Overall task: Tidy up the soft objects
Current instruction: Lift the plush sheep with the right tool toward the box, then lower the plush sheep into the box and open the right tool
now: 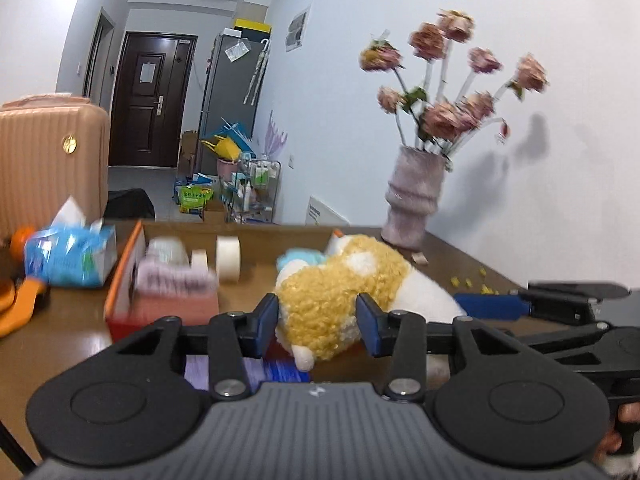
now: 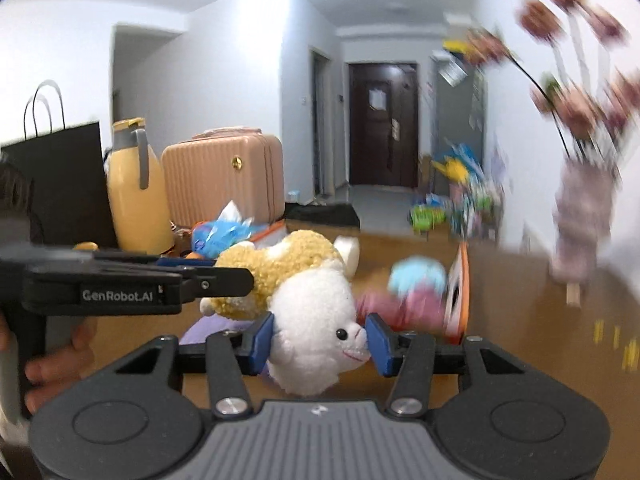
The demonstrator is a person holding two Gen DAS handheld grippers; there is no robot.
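Observation:
A yellow and white plush dog is held between both grippers above a cardboard box. My left gripper is shut on its curly yellow rear. My right gripper is shut on its white head; it also shows at the right of the left wrist view. A light blue soft item and a pink one lie in the box. A purple item lies below the plush.
A vase of pink flowers stands at the table's far right by the wall. A blue tissue pack and orange objects lie left of the box. Tape rolls sit in the box. A pink suitcase, yellow jug and black bag stand behind.

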